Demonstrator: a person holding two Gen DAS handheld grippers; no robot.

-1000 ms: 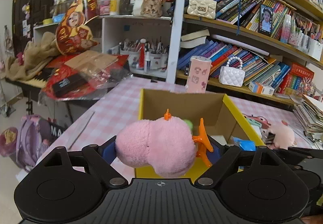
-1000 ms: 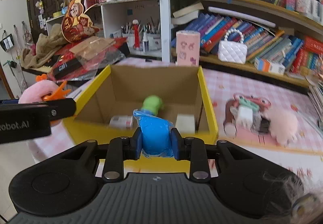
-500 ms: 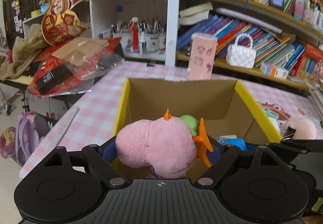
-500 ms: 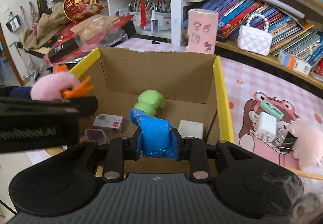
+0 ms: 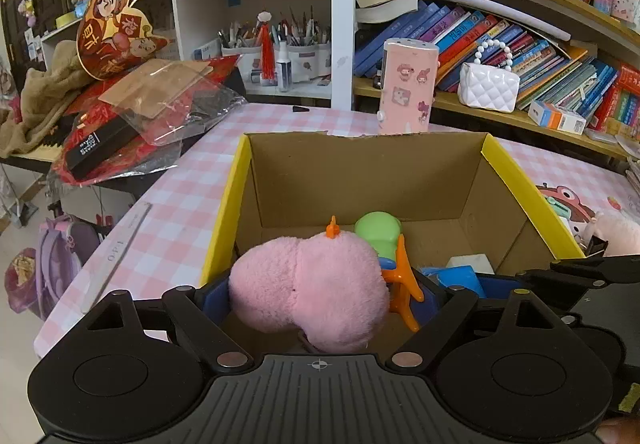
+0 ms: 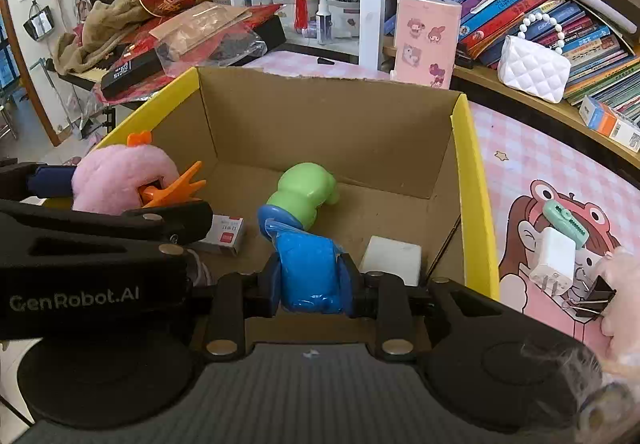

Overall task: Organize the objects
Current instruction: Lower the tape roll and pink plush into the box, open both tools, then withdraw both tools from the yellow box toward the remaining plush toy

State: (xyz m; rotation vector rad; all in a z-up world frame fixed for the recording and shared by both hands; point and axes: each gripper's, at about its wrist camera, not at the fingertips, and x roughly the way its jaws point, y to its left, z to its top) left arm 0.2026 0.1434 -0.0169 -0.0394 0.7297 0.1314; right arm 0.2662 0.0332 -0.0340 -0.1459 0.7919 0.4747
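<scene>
My left gripper (image 5: 320, 296) is shut on a fluffy pink hair clip (image 5: 308, 292) with orange plastic teeth, held over the near left part of a yellow cardboard box (image 5: 240, 180). In the right wrist view the same pink clip (image 6: 120, 176) hangs at the left above the box (image 6: 468, 180). My right gripper (image 6: 310, 280) is shut on a blue wrapped packet (image 6: 308, 272) over the box's near edge. Inside the box lie a green toy (image 6: 304, 192), a white block (image 6: 394, 260) and a small red-and-white carton (image 6: 224, 236).
To the right of the box, on a pink cartoon mat (image 6: 532, 204), lie a white charger (image 6: 554, 260), a mint clip (image 6: 564, 220), a black binder clip (image 6: 596, 292) and a pink fluffy thing (image 6: 620, 284). A pink tin (image 5: 408, 88) stands behind. Shelves of books rise beyond.
Both grippers have moved forward and down over the box with their loads. The box now fills more of each view, and its inside shows fully.
</scene>
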